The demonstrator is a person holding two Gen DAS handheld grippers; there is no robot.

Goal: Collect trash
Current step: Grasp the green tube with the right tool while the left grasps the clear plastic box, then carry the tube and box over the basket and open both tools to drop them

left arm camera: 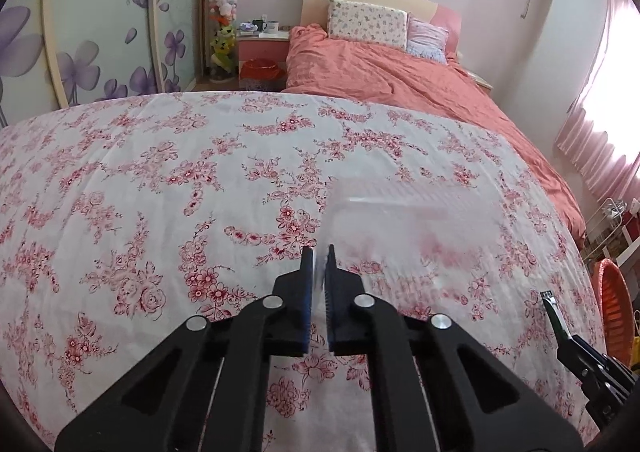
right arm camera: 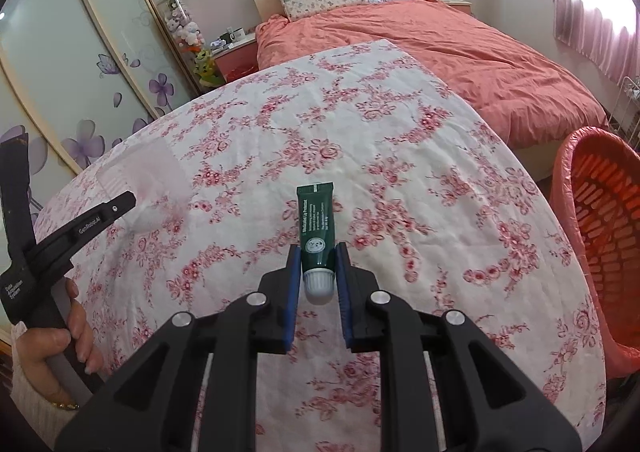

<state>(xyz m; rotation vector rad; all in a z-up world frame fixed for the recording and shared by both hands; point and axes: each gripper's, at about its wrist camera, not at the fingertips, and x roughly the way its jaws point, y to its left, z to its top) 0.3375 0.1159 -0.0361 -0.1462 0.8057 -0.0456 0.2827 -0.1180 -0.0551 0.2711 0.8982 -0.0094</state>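
Note:
My left gripper (left arm camera: 319, 252) is shut on the edge of a clear plastic container (left arm camera: 400, 220), held over the floral tablecloth (left arm camera: 160, 172). The container also shows faintly in the right wrist view (right arm camera: 148, 180), with the left gripper (right arm camera: 128, 198) clamped on it. My right gripper (right arm camera: 318, 252) is shut on a dark green tube (right arm camera: 316, 220) with a white cap, its crimped end pointing away over the floral tablecloth (right arm camera: 440, 172). The right gripper also shows in the left wrist view (left arm camera: 548, 298) at the lower right.
An orange slatted basket (right arm camera: 600, 232) lined with a bag stands at the table's right edge, also in the left wrist view (left arm camera: 612, 304). A bed with a coral duvet (left arm camera: 400, 72) lies beyond the table. A wardrobe (left arm camera: 100, 32) and nightstand (left arm camera: 264, 40) stand at the left.

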